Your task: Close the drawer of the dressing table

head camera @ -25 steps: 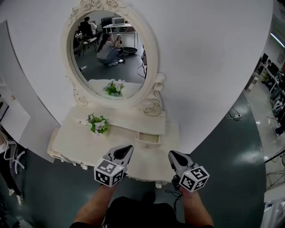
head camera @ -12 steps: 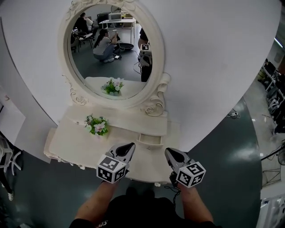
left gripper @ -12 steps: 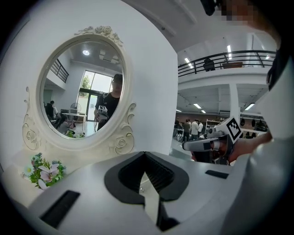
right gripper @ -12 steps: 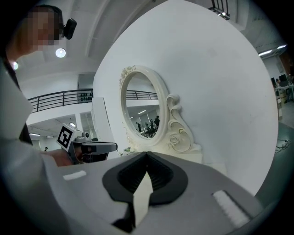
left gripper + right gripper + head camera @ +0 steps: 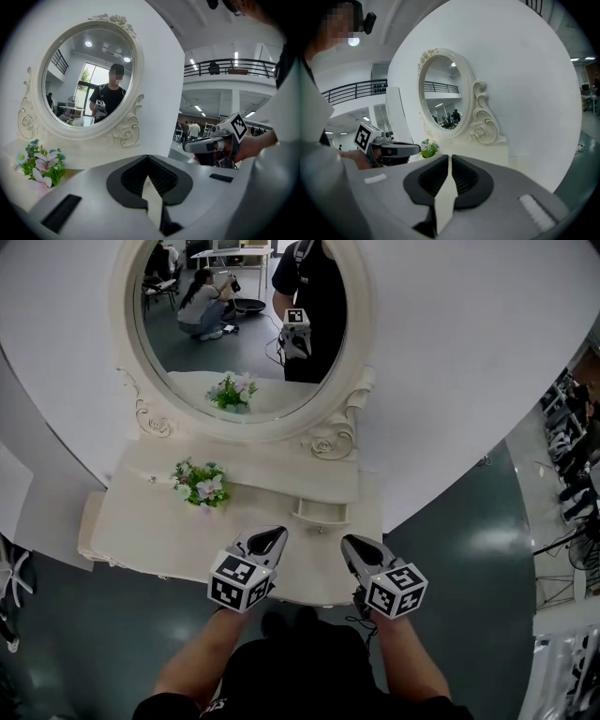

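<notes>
A cream dressing table (image 5: 141,531) with an oval mirror (image 5: 239,334) stands against the white wall. Its small middle drawer (image 5: 319,514) is pulled out under the raised shelf. Above the table's front half, my left gripper (image 5: 275,534) sits just left of the drawer with its jaws shut and empty (image 5: 148,158). My right gripper (image 5: 349,542) hovers just right of the drawer's front. Its jaws (image 5: 450,157) have just been opening and show a narrow gap with nothing between them. Neither gripper touches the drawer, which both gripper views hide behind the gripper bodies.
A small bunch of pink and white flowers (image 5: 201,484) stands on the table's left half. Carved scrolls (image 5: 328,442) flank the mirror's base. Dark green floor (image 5: 469,559) lies to the right. The mirror reflects a standing person holding a gripper.
Both grippers have moved forward and down toward the drawer. The table and mirror now fill more of the head view, and a standing person's reflection has come into the mirror. The drawer stays pulled out.
</notes>
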### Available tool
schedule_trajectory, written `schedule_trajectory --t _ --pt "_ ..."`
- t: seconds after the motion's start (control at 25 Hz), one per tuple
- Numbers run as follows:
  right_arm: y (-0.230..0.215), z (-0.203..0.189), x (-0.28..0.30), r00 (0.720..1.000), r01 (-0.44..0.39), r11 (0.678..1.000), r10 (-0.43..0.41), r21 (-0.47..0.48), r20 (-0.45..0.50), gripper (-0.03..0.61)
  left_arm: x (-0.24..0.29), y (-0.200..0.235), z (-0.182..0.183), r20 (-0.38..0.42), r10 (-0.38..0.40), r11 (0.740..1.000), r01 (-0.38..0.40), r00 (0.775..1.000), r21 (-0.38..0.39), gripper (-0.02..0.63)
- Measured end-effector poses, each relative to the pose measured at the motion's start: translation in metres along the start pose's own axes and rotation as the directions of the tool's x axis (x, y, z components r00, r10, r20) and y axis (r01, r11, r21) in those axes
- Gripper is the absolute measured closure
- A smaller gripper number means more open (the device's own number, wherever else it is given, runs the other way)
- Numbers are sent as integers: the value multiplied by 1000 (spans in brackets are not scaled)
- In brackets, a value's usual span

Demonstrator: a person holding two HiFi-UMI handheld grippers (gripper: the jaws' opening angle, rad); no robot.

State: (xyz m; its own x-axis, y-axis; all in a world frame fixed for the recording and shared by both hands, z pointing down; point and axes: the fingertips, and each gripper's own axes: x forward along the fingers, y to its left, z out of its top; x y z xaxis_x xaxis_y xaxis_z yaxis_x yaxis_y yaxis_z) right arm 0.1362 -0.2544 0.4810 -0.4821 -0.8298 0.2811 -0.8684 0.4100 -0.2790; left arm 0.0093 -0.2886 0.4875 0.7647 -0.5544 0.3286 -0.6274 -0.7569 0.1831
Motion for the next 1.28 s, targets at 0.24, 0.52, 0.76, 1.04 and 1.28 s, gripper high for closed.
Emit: schedule_trajectory --t 0.24,0.52,0.76,1.04,1.28 --pt "-9 -29 19 997 27 1000 -27 7 -76 525 15 7 -24 -35 -10 1000 9 999 -26 608" --pt "-24 -67 42 984 52 998 -48 18 -169 483 30 15 -47 -92 3 999 -8 996 -53 607" --pt "-39 -86 59 975 52 997 -39 57 -217 452 39 19 -58 -127 26 997 -36 992 -72 609" --pt "-53 -114 83 958 77 993 -49 91 -282 437 45 34 -70 -162 59 993 -74 985 -93 607" --pt "-62 -137 100 939 93 986 -41 139 -341 426 46 43 -71 -172 70 989 -90 983 -115 607"
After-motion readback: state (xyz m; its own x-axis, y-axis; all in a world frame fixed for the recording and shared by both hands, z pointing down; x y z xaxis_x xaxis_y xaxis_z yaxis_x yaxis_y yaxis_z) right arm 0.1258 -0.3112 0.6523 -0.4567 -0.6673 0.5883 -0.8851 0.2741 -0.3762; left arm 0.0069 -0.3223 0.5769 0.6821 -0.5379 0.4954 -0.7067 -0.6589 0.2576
